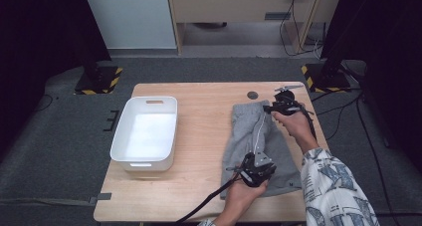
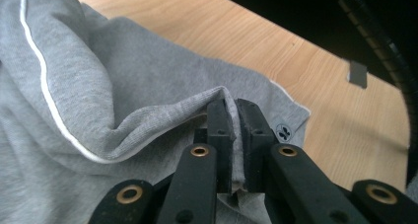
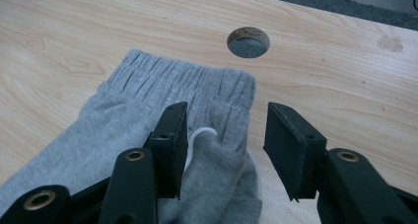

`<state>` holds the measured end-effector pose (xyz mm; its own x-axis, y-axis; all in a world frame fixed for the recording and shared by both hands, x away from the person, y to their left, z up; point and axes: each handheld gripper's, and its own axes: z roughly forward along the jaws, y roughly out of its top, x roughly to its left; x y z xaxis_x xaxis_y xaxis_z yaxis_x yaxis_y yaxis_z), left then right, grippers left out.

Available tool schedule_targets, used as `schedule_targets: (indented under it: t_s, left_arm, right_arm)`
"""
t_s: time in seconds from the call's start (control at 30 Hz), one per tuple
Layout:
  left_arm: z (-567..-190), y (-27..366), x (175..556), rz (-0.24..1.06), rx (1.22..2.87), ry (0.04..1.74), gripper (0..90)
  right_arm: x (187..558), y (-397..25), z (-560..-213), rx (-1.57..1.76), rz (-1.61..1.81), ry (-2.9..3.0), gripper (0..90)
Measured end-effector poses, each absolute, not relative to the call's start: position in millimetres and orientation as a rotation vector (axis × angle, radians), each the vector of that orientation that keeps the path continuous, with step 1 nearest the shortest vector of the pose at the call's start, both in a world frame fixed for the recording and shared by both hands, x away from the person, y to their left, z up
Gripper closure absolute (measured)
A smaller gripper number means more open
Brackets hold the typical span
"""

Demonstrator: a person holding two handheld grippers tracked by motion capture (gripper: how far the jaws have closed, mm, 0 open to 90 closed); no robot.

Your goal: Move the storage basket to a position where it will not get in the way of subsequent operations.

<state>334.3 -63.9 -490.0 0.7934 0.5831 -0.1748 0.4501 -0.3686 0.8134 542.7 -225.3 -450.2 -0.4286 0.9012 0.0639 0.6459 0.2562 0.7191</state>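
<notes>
Left gripper (image 1: 255, 170): sitting nearest the camera in the high view, at the near end of the shorts; in the left gripper view its jaws are pressing together on a raised fold of grey cloth at the hem.
Shorts (image 1: 259, 141): grey, with a white side stripe (image 2: 42, 81), lying on the right half of the worktop (image 1: 204, 136), waistband toward the far edge and hems toward the person; already doubled lengthwise, by the look of it.
Waistband (image 3: 187, 81): gathered, lying flat on the wood just short of a round hole (image 3: 248, 42) in the worktop.
Right gripper (image 1: 278, 105): hovering at the far end of the shorts by the waistband; in the right gripper view its jaws are standing spread, one touching a hump of cloth, the other apart over bare wood, gripping nothing.
Logo (image 2: 283, 130): small dark mark on the hem corner, just beside the left jaws.
Bin (image 1: 145, 131): white, empty, sitting on the left half of the worktop, well apart from the shorts.
Done so far: one hem is being held; the garment is looking folded once along its length.
Left to do: judging from this, the right jaws are needing to close on the waistband end, then the two ends are wanting to be brought together for a crosswise fold; the bin is probably waiting to take the folded shorts.
Progress: roughly midway, as a guess.
</notes>
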Motion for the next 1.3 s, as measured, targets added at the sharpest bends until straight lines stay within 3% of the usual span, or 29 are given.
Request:
schedule_targets:
  t_s: [0.3, 0.57, 0.63, 0.73, 0.87, 1.3]
  left_arm:
    - [-506, -76, 336, 0.157, 2.01, 0.769, 83.6]
    - [-510, -81, 335, 0.144, 2.013, 0.754, 83.0]
    - [-510, -80, 335, 0.132, 2.004, 0.753, 80.2]
    - [-504, -78, 332, 0.135, 1.972, 0.748, 64.3]
    - [-494, -70, 331, 0.158, 1.972, 0.717, 54.3]
    - [-478, -22, 338, 0.23, 1.922, 0.765, 51.1]
  right_arm:
    - [532, -238, -449, 1.434, 0.982, 2.167, 44.8]
    - [526, -246, -451, 1.46, 0.98, 2.153, 44.7]
    - [525, -246, -451, 1.454, 0.978, 2.158, 44.7]
    - [522, -245, -450, 1.444, 0.978, 2.167, 44.6]
    - [519, -243, -446, 1.437, 0.997, 2.16, 44.6]
    - [502, -237, -450, 1.413, 1.012, 2.189, 46.7]
